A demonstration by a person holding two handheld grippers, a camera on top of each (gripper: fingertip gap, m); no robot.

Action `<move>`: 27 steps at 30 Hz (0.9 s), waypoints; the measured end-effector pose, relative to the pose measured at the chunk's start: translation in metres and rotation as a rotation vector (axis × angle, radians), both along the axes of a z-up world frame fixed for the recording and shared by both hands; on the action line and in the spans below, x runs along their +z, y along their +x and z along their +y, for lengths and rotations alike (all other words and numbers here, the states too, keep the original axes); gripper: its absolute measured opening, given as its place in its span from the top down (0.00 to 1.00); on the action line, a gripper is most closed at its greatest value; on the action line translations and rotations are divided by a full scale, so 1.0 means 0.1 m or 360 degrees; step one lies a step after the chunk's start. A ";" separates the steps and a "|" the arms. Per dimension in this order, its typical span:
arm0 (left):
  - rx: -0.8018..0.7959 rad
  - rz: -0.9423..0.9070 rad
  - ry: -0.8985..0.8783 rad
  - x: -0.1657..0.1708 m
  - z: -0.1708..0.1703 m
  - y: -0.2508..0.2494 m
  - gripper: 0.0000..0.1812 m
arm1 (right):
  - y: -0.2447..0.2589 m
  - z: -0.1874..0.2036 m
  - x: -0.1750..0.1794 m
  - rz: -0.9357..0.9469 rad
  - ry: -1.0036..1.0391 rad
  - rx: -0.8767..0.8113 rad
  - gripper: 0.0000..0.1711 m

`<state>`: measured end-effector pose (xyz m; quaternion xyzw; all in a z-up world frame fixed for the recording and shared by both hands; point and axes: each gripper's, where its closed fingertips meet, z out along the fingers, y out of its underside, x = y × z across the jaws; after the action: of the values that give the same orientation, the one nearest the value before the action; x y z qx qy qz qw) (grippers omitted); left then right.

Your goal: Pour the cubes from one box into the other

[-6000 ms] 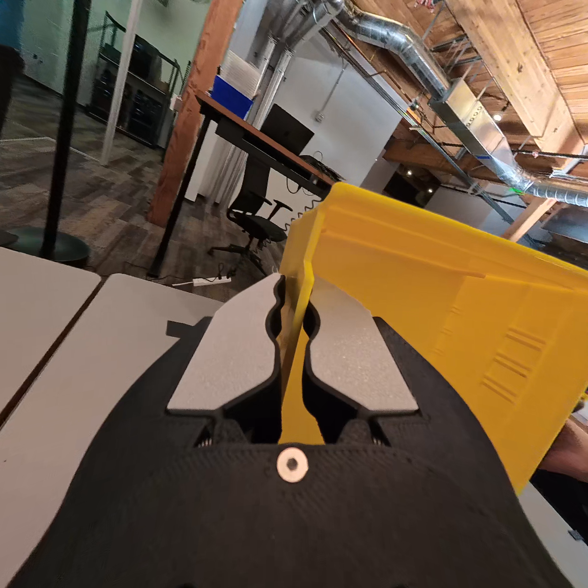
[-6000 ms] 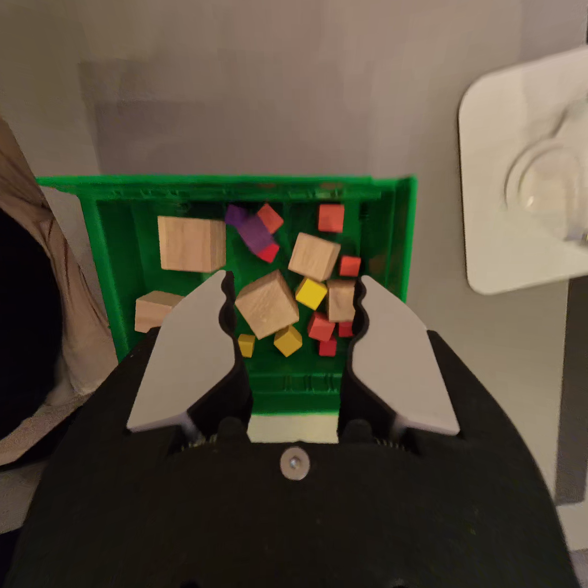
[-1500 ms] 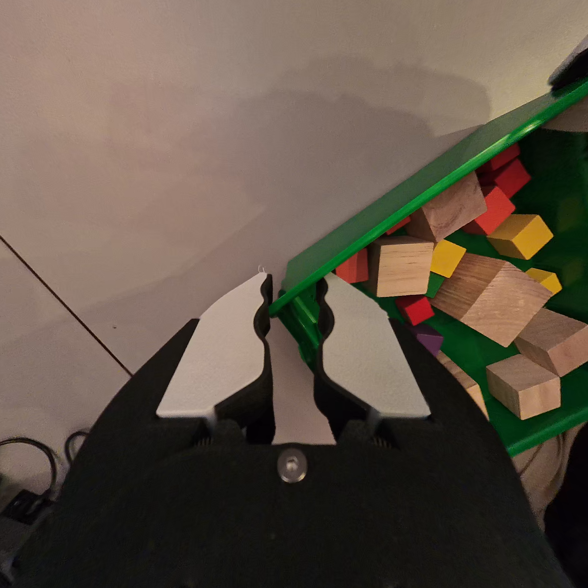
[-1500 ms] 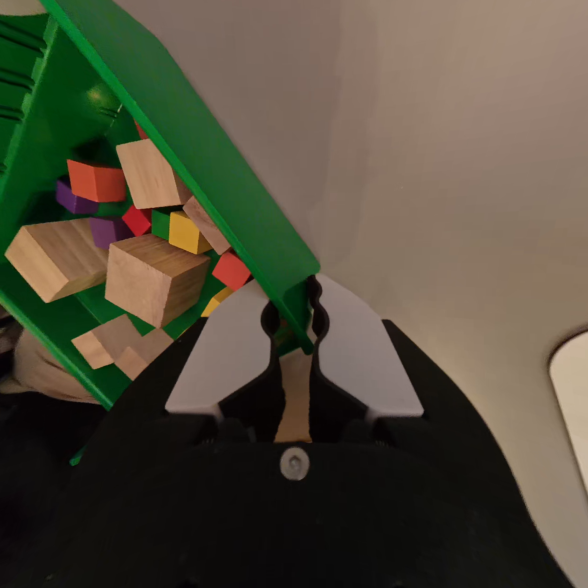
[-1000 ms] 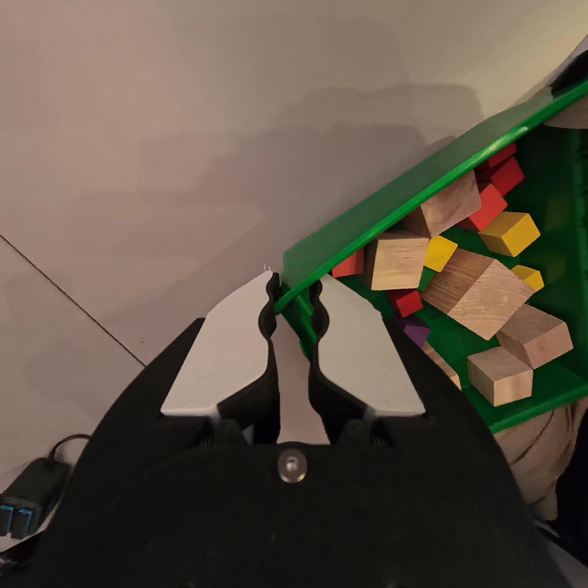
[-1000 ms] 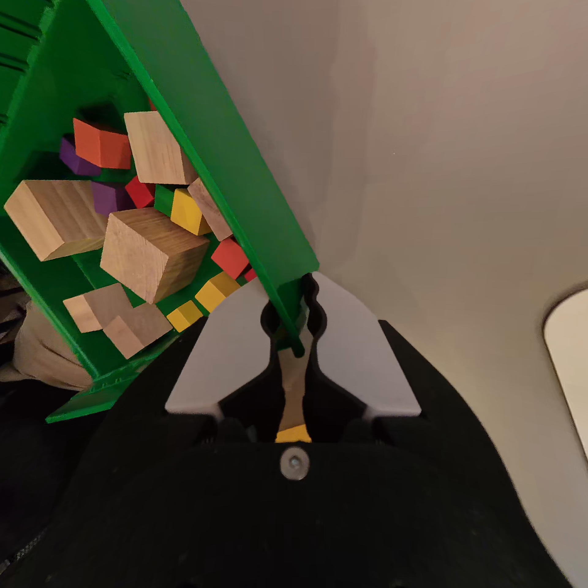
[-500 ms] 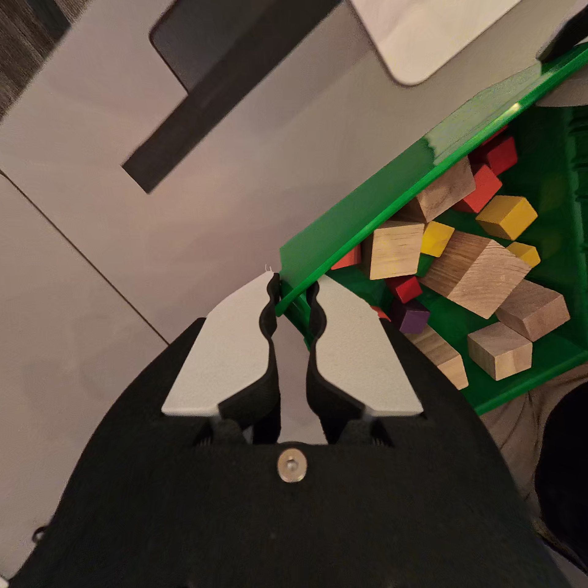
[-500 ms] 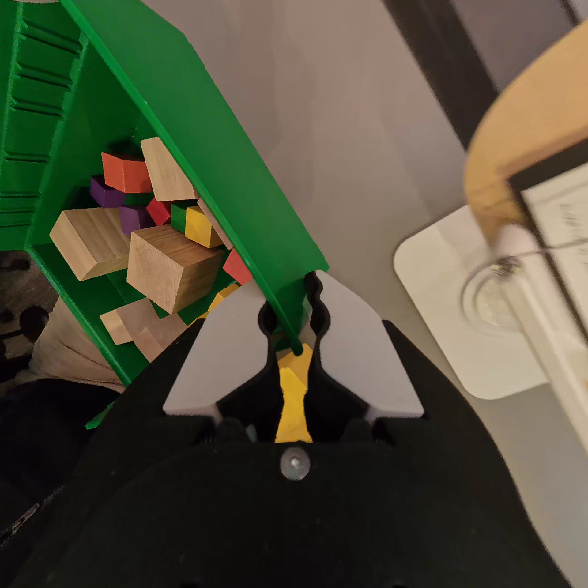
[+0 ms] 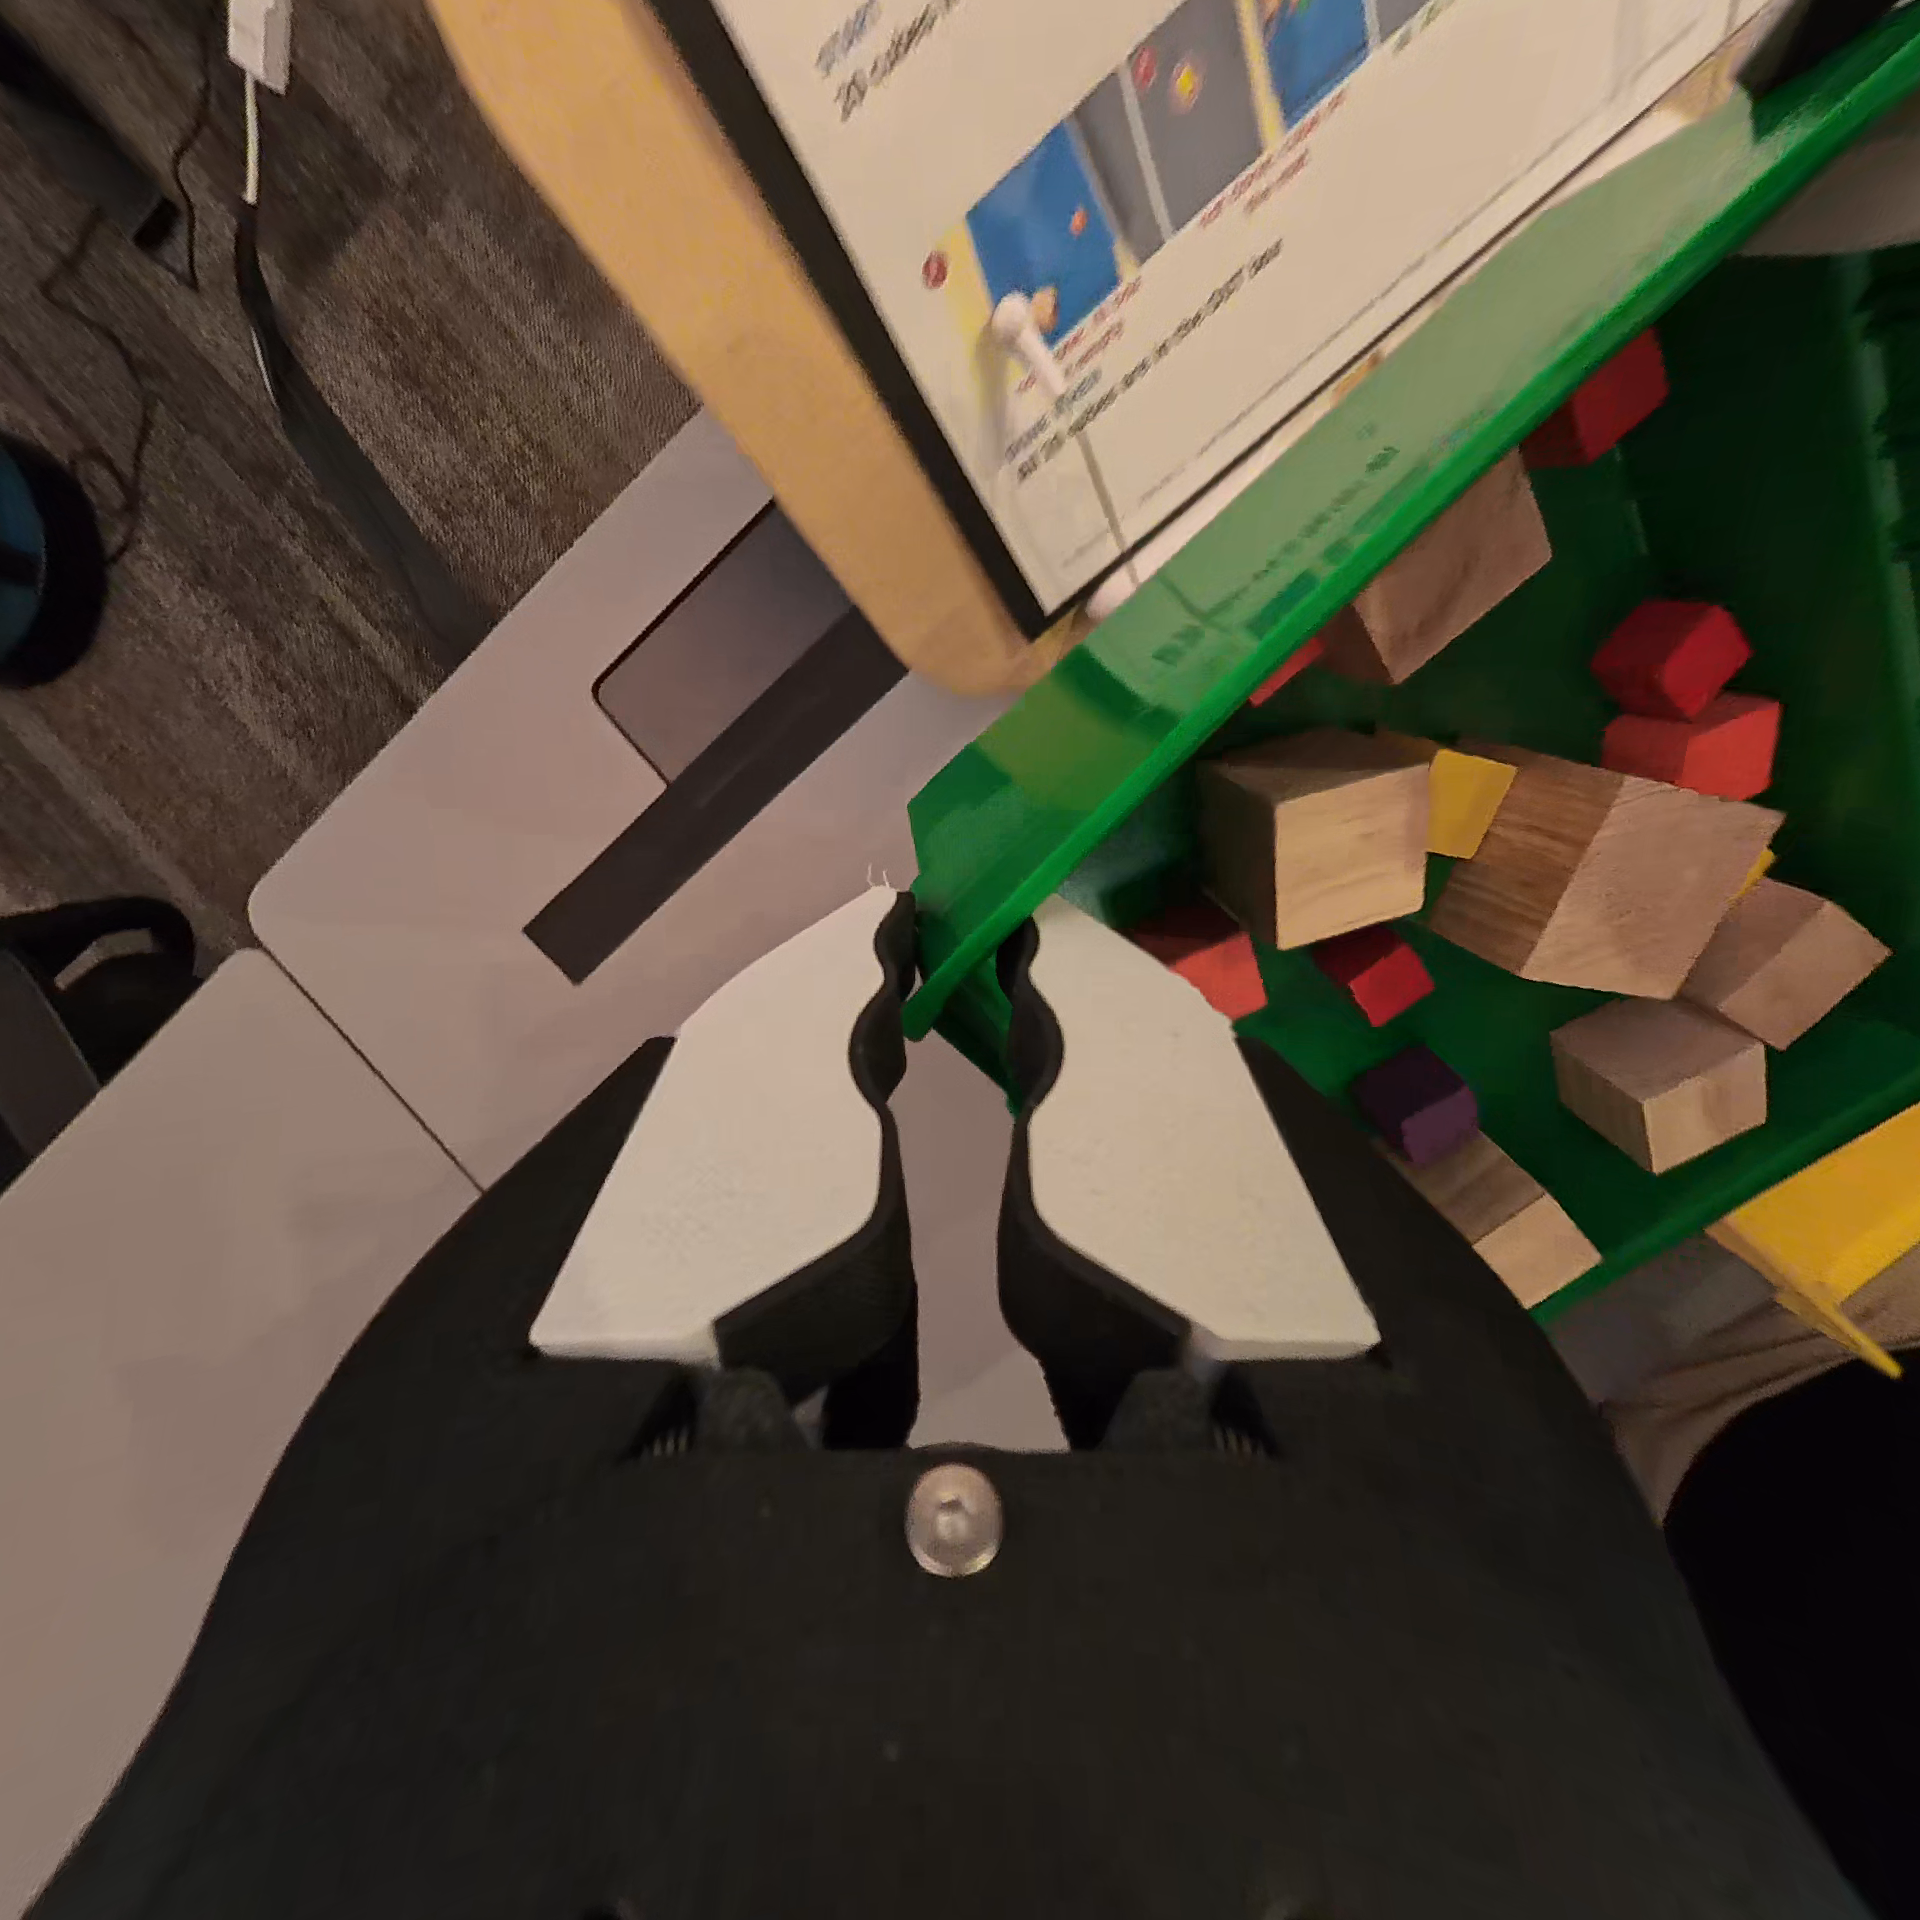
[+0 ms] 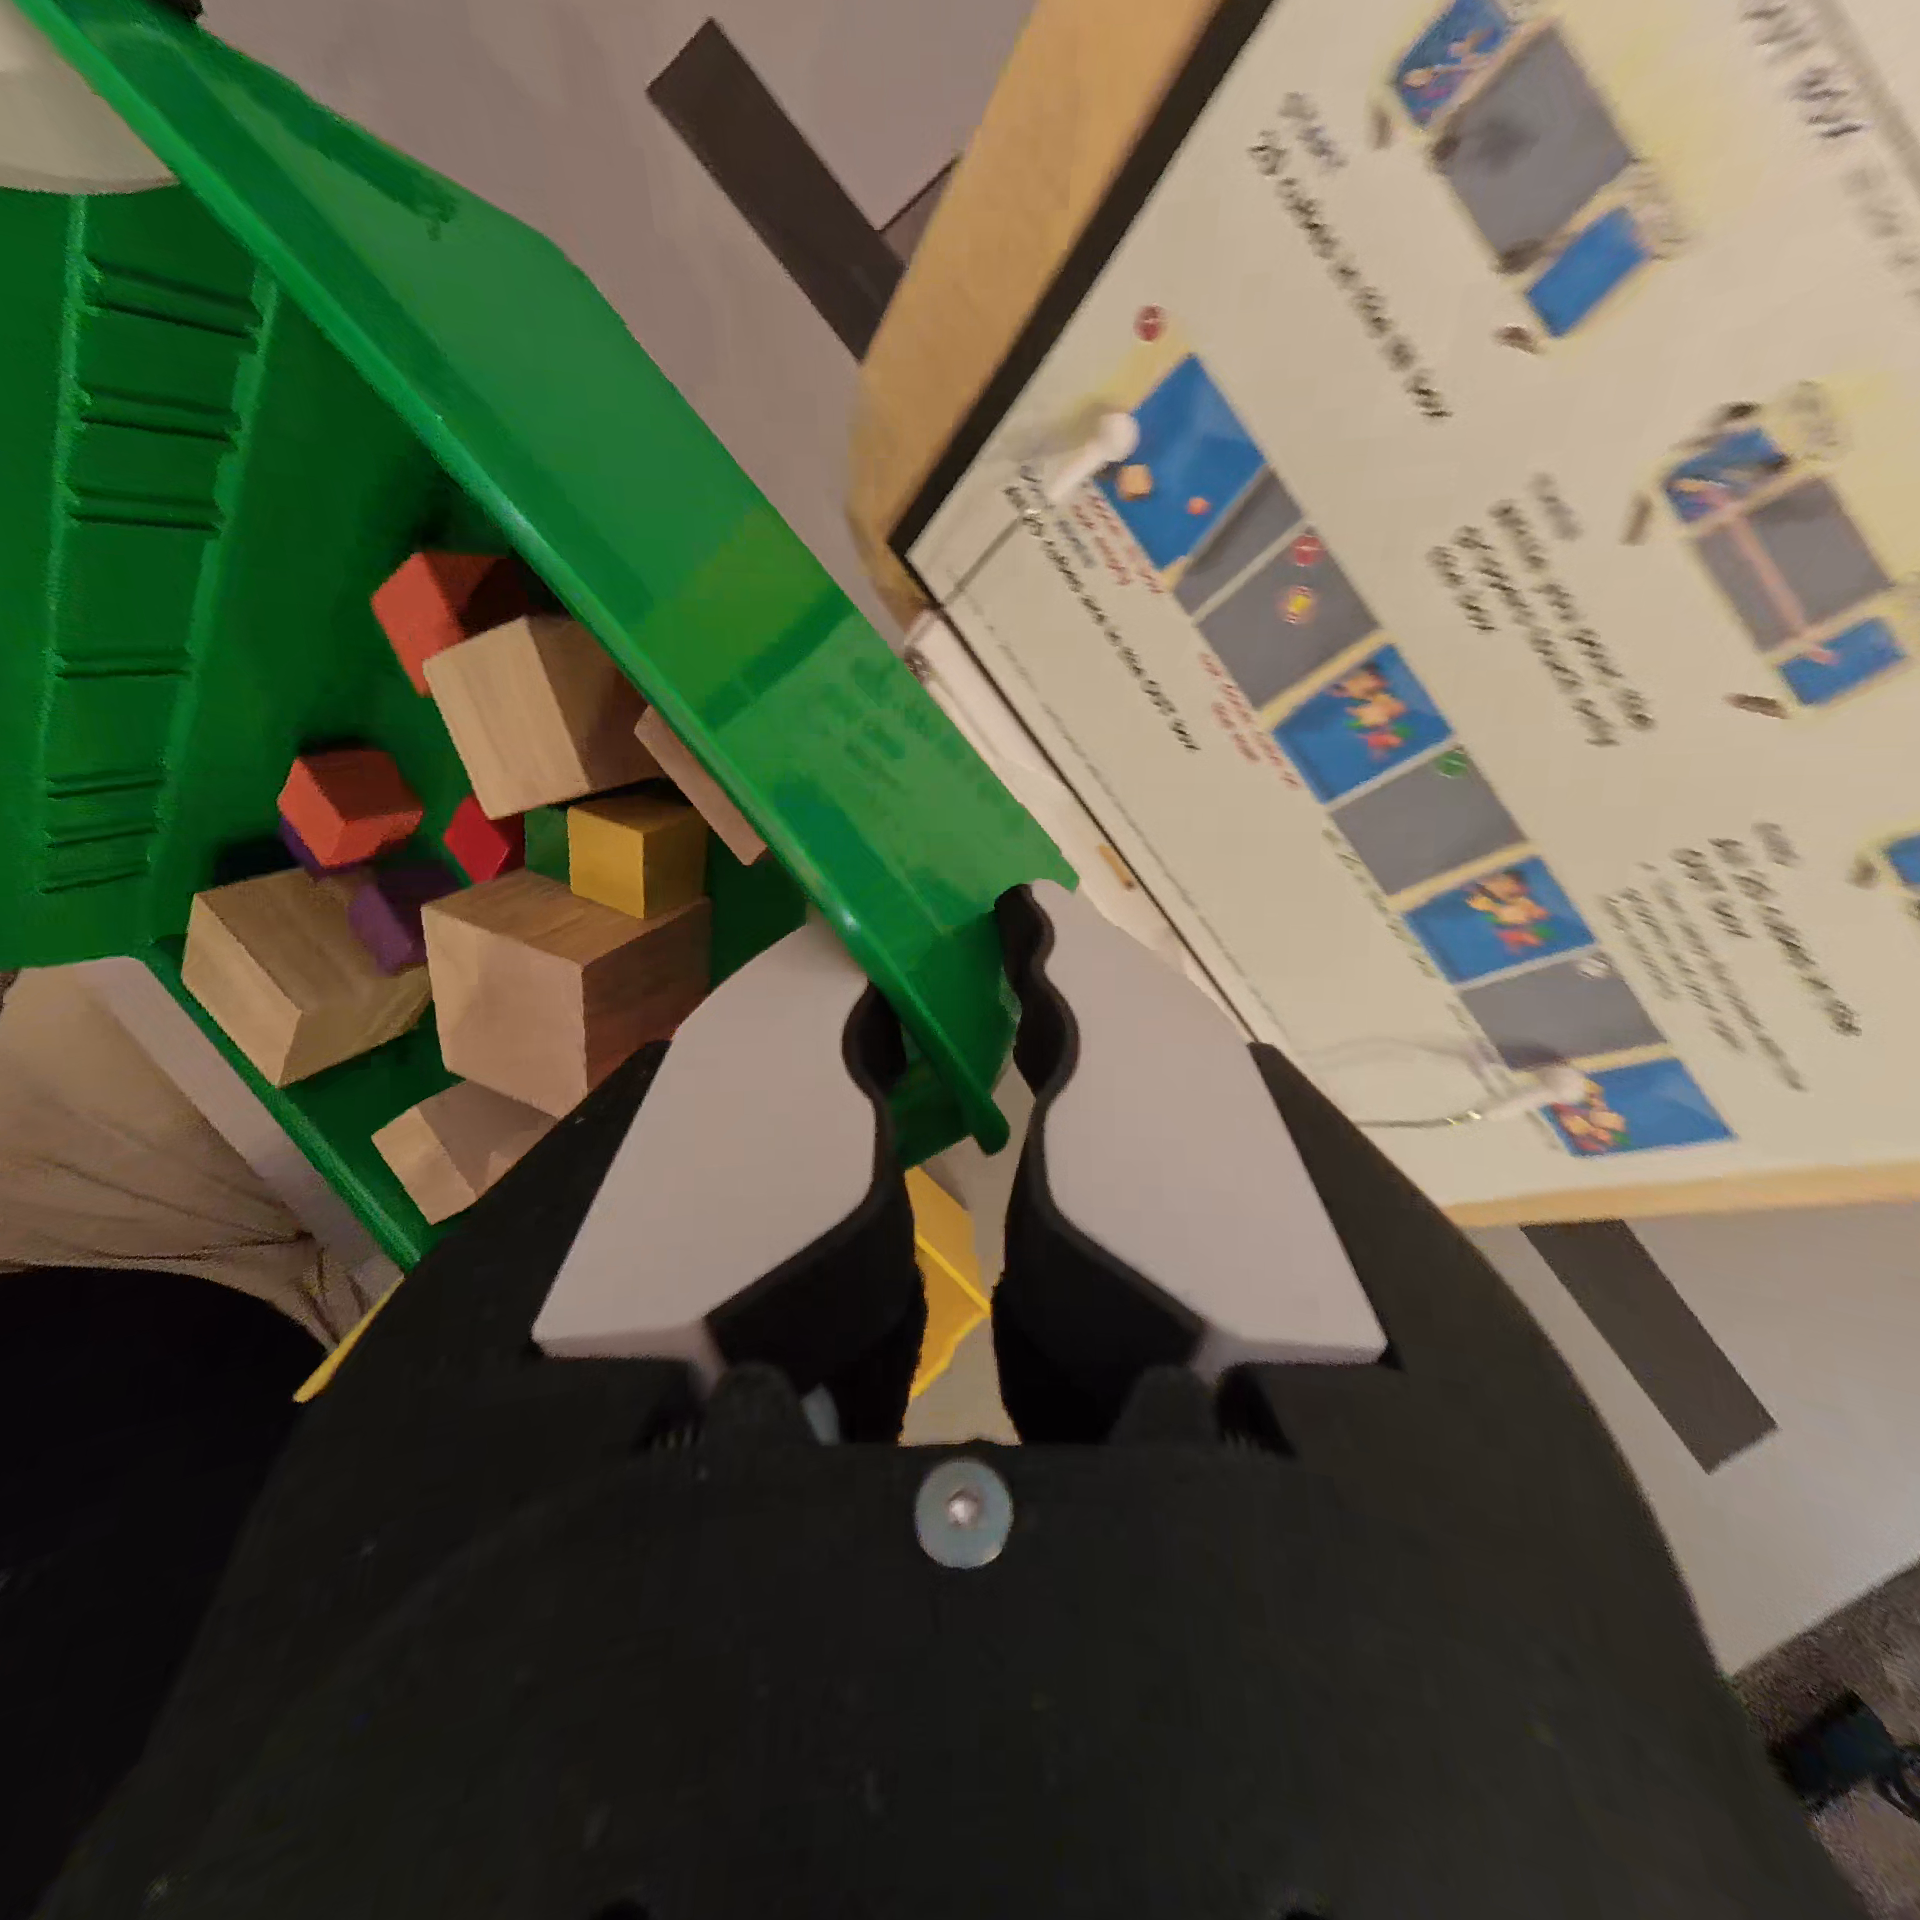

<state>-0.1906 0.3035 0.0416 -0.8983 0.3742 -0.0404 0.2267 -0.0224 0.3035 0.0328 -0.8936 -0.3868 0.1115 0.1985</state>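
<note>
The green box (image 9: 1247, 644) is held up off the table and tilted, gripped on opposite walls by both grippers. My left gripper (image 9: 956, 961) is shut on one wall's rim. My right gripper (image 10: 951, 997) is shut on the opposite wall of the green box (image 10: 644, 499). Several cubes lie piled inside: large wooden cubes (image 9: 1320, 831) (image 10: 551, 987) and small red, yellow and purple ones. The yellow box (image 9: 1829, 1216) shows just below the green box's lower edge. It also shows between my right fingers (image 10: 945, 1278).
A wooden board with a printed picture sheet (image 9: 1091, 208) (image 10: 1455, 623) stands beyond the green box. The grey table (image 9: 416, 831) has dark strips on it. Carpet floor with cables (image 9: 260, 416) lies beyond its edge. A person's beige clothing (image 10: 125, 1143) is below the boxes.
Six seconds ago my left gripper held the yellow box and my right was open over the green one. Both now grip the green box, which has risen and tilted further; cubes have shifted.
</note>
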 end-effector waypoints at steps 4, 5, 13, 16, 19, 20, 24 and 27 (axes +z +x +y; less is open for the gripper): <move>-0.0037 -0.0005 0.0046 0.06 0.11 0.31 0.92 | 0.32 0.09 0.08 -0.0033 0.0049 -0.0033 0.92; -0.0044 -0.0012 0.0058 0.07 0.14 0.39 0.92 | 0.39 0.11 0.09 -0.0038 0.0064 -0.0043 0.92; -0.0038 -0.0070 0.0222 0.13 0.35 0.86 0.92 | 0.85 0.27 0.15 -0.0057 0.0209 -0.0130 0.92; -0.0041 -0.0068 0.0283 0.15 0.40 0.99 0.92 | 0.98 0.32 0.18 -0.0064 0.0275 -0.0146 0.92; -0.0042 -0.0073 0.0345 0.18 0.44 1.09 0.92 | 1.09 0.35 0.20 -0.0067 0.0339 -0.0156 0.93; -0.0043 -0.0076 0.0371 0.20 0.45 1.13 0.92 | 1.12 0.36 0.22 -0.0071 0.0365 -0.0162 0.93; -0.0039 -0.0094 0.0455 0.24 0.48 1.22 0.92 | 1.21 0.37 0.26 -0.0079 0.0435 -0.0179 0.93; -0.0033 -0.0112 0.0504 0.26 0.45 1.27 0.92 | 1.26 0.36 0.29 -0.0079 0.0498 -0.0161 0.93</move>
<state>-0.0635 0.3486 0.0680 -0.8455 0.3769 -0.0148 0.3780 0.1032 0.3398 0.0615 -0.8726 -0.3588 0.0178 0.3310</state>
